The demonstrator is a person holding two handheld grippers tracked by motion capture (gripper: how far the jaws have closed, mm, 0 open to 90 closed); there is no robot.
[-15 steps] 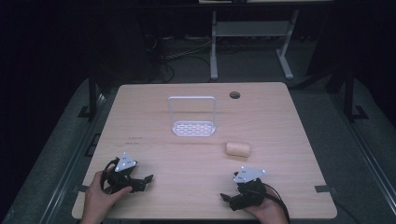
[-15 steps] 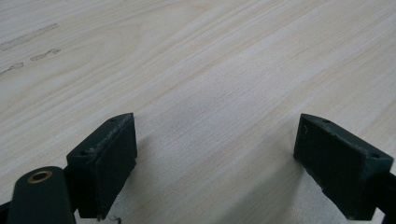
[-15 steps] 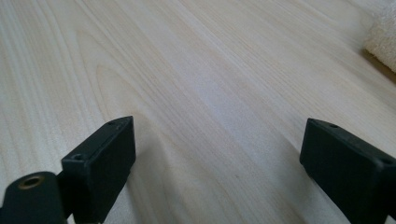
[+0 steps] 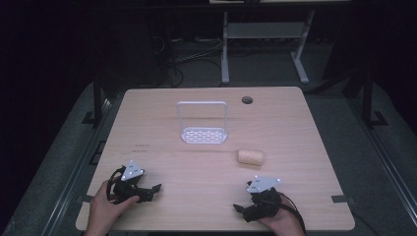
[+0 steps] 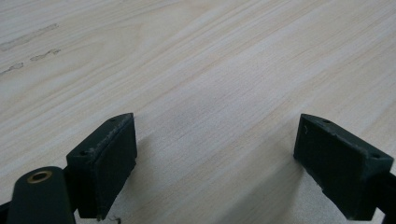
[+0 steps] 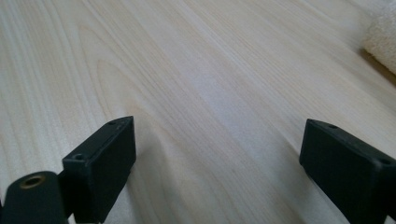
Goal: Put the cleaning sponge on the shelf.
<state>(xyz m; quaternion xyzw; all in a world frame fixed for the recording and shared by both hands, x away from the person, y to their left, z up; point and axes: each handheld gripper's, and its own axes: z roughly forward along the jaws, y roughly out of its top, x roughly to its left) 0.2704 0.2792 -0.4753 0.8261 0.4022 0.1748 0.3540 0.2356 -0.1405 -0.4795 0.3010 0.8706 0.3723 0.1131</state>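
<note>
A small beige rolled towel (image 4: pixel 251 157) lies on the wooden table (image 4: pixel 295 128), right of centre. Its fuzzy edge shows in the top right corner of the right gripper view (image 6: pixel 383 37). A white wire rack (image 4: pixel 202 125) with a slotted base stands upright mid-table. My left gripper (image 4: pixel 153 190) rests low at the front left in a hand, its jaws wide open over bare wood (image 5: pixel 215 163). At the front right my right gripper (image 4: pixel 239 209) is held open as well (image 6: pixel 219 168), with nothing between its jaws, short of the towel.
A dark round cable hole (image 4: pixel 247 100) sits near the table's far edge. Beyond the table, a white metal stand (image 4: pixel 260 29) and cables lie on the dark floor. Metal rails run along both sides of the table.
</note>
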